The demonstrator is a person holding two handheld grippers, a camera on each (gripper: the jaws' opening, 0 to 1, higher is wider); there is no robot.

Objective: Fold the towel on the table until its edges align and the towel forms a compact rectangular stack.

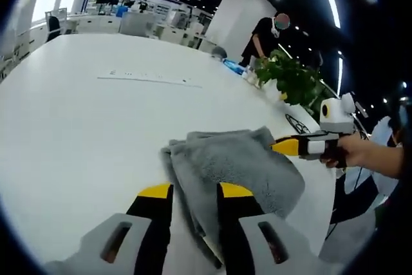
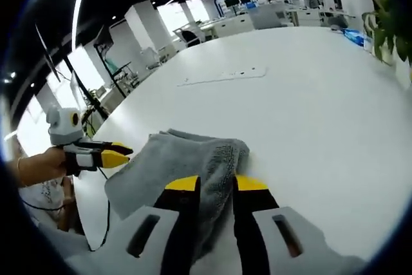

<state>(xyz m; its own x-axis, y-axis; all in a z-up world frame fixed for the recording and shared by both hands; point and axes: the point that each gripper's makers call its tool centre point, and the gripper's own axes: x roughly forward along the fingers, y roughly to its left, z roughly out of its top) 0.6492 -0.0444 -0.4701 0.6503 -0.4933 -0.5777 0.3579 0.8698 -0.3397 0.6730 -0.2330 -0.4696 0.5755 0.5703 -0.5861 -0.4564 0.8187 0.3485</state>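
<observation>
A grey towel (image 1: 232,169) lies bunched and partly folded on the white table (image 1: 84,127), near its edge. In the left gripper view my left gripper (image 1: 196,191) has its yellow-tipped jaws closed on the towel's near edge, with cloth filling the narrow gap. My right gripper (image 1: 286,146) comes in from the right, held by a hand, with its tip at the towel's far corner. In the right gripper view my right gripper (image 2: 216,183) pinches a thick fold of the towel (image 2: 174,156). The left gripper (image 2: 116,154) meets the cloth's left edge.
A long thin strip (image 1: 151,78) lies flat further out on the table. A leafy plant (image 1: 293,78) and a blue object (image 1: 233,66) stand at the far edge, with a person (image 1: 265,33) behind them. The table's rim (image 2: 96,191) runs close by the towel.
</observation>
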